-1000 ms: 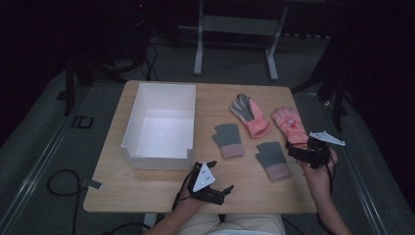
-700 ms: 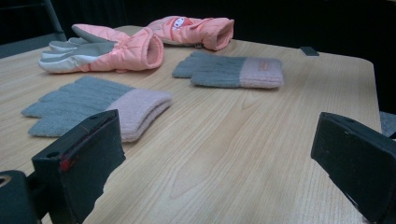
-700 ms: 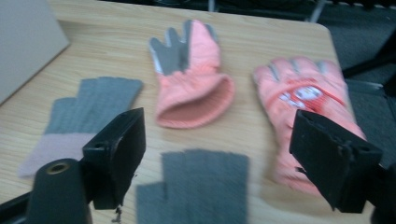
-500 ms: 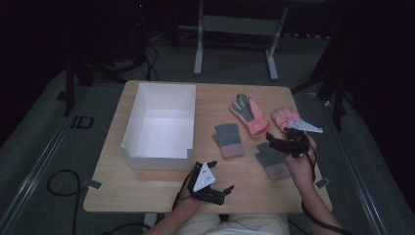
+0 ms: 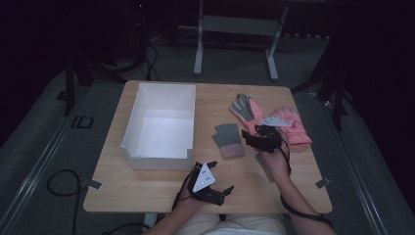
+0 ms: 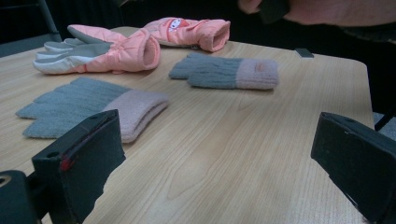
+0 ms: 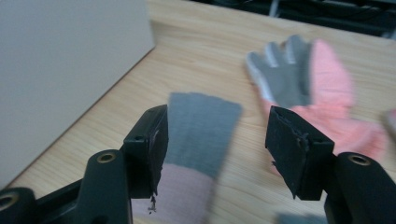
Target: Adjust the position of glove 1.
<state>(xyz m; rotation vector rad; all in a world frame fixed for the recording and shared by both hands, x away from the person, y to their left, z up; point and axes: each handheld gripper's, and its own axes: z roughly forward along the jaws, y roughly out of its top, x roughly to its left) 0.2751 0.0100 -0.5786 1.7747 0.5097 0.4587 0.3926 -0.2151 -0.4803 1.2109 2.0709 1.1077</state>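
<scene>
Light: dim; the surroundings are left nearly black.
Floor [image 5: 58, 147]: grey carpet, crossed by a pale rail at each side.
Counter [image 5: 147, 191]: light wood, rounded corners.
Metal frame [image 5: 235, 34]: grey, set beyond the counter.
Cables [image 5: 63, 183]: black, laid on the floor at left.

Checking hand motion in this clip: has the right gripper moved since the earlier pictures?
Yes. The right gripper has gone leftward from the table's right edge toward the white box, jaws just closing, nothing pinched yet.
</scene>
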